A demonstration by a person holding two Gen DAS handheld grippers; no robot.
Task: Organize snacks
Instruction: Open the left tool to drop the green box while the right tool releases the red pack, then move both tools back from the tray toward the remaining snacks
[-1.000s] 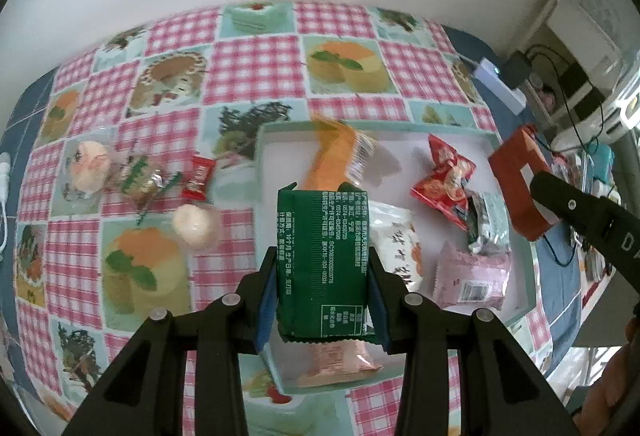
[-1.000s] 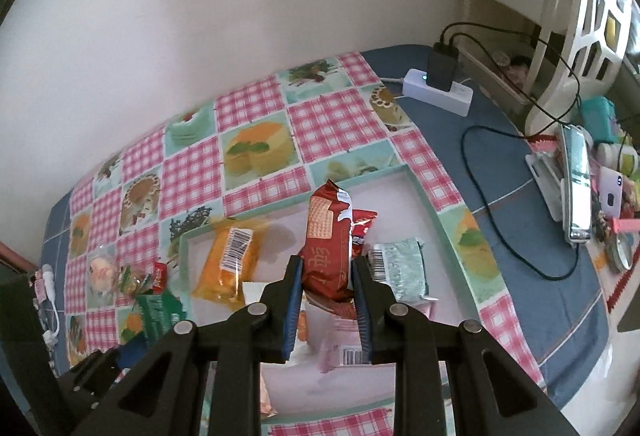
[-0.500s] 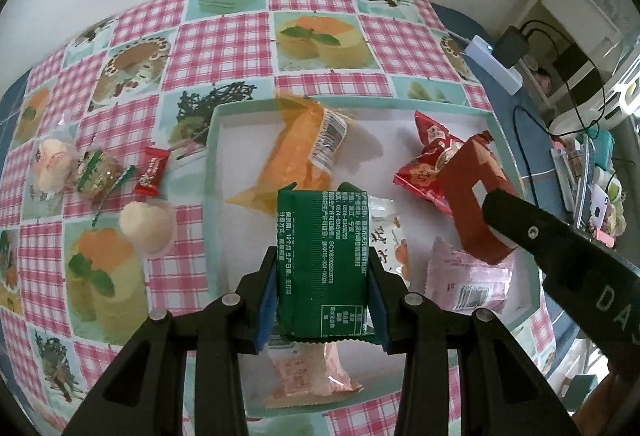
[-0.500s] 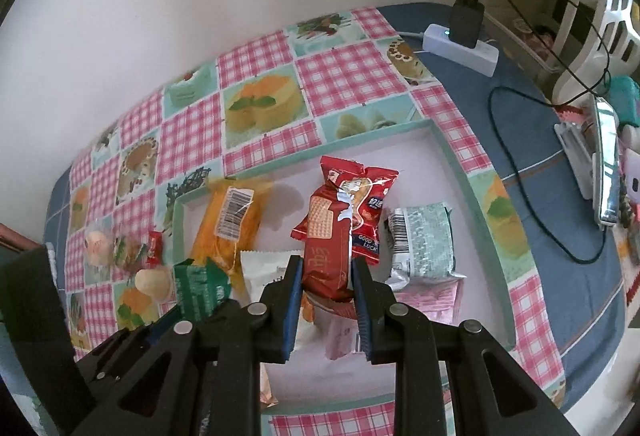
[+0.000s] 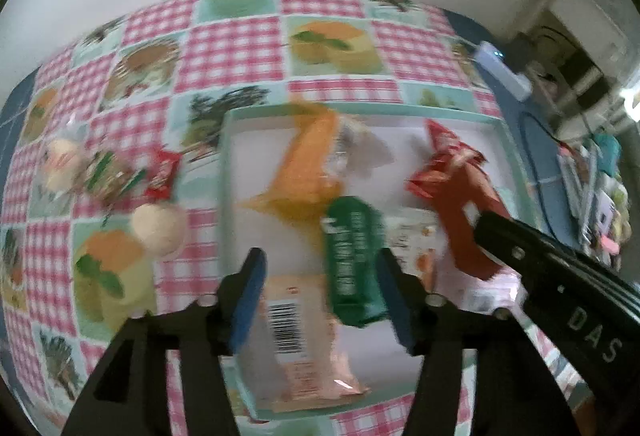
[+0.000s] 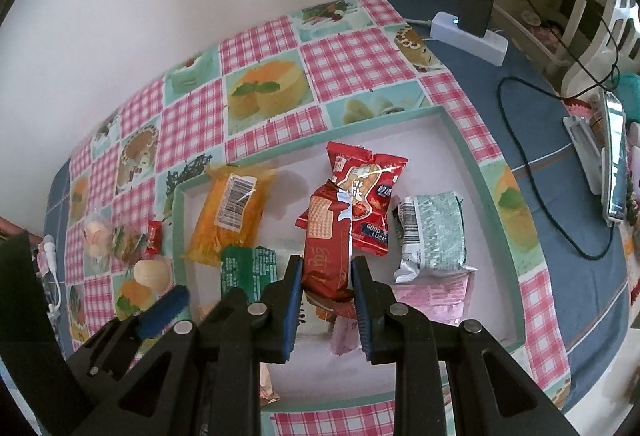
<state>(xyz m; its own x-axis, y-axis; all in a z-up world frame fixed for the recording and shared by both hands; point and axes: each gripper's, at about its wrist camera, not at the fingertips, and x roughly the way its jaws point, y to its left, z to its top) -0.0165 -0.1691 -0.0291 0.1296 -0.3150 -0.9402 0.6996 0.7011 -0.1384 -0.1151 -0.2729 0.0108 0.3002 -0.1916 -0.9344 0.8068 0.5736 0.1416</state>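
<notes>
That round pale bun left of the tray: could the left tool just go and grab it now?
Probably yes. The round pale bun lies uncovered on the tablecloth outside the tray. The left tool is opening, the green packet leaning on one pad, so it should soon be free.

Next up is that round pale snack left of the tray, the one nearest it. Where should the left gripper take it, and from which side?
Grip the round pale snack across its middle, coming straight down from above. It looks like a low dome lying flat on the tablecloth, so no edge offers a better hold. Line the fingers so one drops into the gap beside the tray rim and neither hits the small wrapped sweets behind it.
</notes>
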